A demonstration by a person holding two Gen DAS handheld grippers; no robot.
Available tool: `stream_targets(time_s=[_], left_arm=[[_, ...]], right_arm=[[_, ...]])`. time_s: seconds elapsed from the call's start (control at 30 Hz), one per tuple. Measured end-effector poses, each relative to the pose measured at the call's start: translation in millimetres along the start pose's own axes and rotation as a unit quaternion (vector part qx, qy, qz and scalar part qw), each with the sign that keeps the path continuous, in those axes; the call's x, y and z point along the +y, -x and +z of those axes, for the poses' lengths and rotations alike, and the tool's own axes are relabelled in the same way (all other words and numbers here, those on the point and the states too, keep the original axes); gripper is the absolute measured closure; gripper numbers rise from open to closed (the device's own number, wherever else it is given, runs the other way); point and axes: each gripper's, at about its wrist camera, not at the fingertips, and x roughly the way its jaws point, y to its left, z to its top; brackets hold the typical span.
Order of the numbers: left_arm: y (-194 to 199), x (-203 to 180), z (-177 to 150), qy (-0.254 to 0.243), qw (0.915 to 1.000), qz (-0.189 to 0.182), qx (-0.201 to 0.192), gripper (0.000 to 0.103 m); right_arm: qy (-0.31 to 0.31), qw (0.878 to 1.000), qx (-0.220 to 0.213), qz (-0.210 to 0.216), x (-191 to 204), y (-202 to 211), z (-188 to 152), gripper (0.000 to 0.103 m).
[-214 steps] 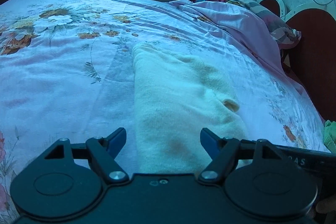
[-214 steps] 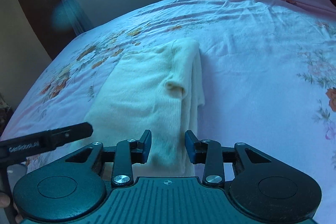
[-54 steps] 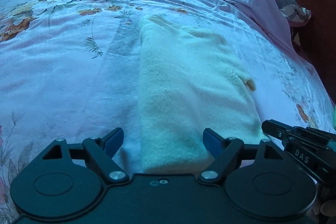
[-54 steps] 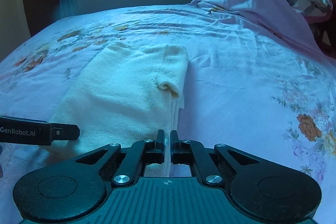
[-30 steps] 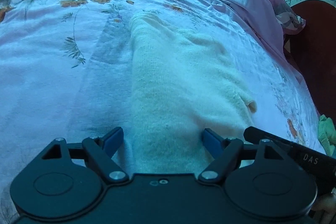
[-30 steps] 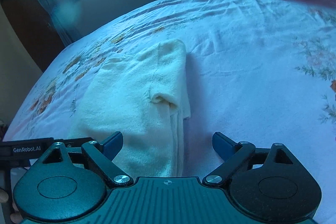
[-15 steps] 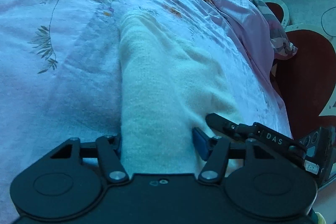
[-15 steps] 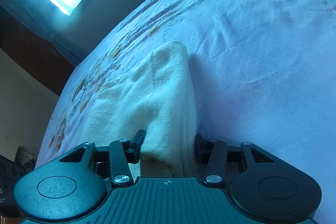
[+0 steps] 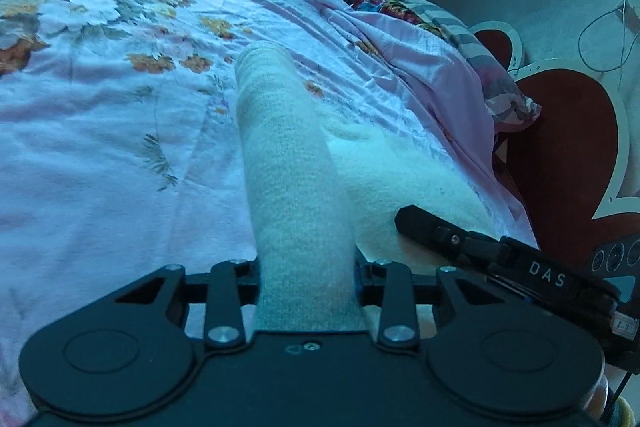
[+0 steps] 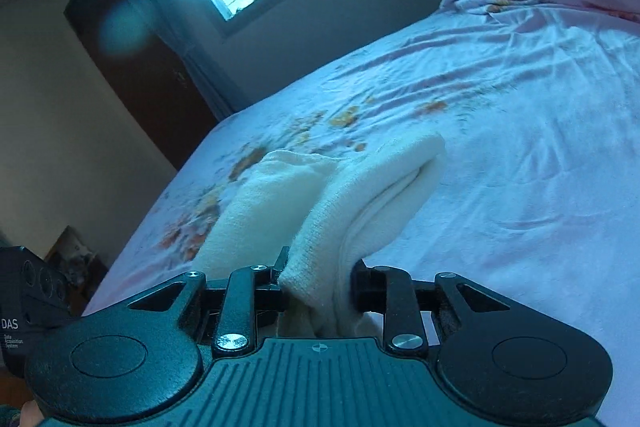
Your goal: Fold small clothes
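We see a cream garment of soft knitted cloth, fuzzy and matt, its ribbed weave showing. The bedsheet under it is thin, smooth printed cloth, creased toward the far edge of the bed. The left gripper and right gripper look like matt black plastic with small shiny metal screws; the right one's housing is ribbed.

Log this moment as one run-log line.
left gripper: closing on cream garment | right gripper: closing on garment | near edge raised off floral bedsheet
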Motion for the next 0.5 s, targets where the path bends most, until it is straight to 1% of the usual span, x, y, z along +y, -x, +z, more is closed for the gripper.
stream_targets(time_s=[0.13, 0.23, 0.37, 0.5], left_arm=[[51, 12, -11, -0.005, 0.9996, 0.02, -0.018, 0.071], [78, 26, -25, 0.002, 0.999, 0.035, -0.027, 0.071], [93, 46, -46, 0.011, 0.9982, 0.049, -0.031, 0.07], [93, 63, -61, 0.016, 0.9978, 0.054, -0.033, 0.07]], right_arm=[[0.012, 0.999, 0.007, 0.032, 43, 3, -13, 0.077], [0.022, 0.999, 0.016, 0.046, 70, 1, -32, 0.077], [0.031, 0.998, 0.03, 0.053, 88, -8, -59, 0.077], [0.039, 0.998, 0.037, 0.043, 88, -18, -81, 0.077]])
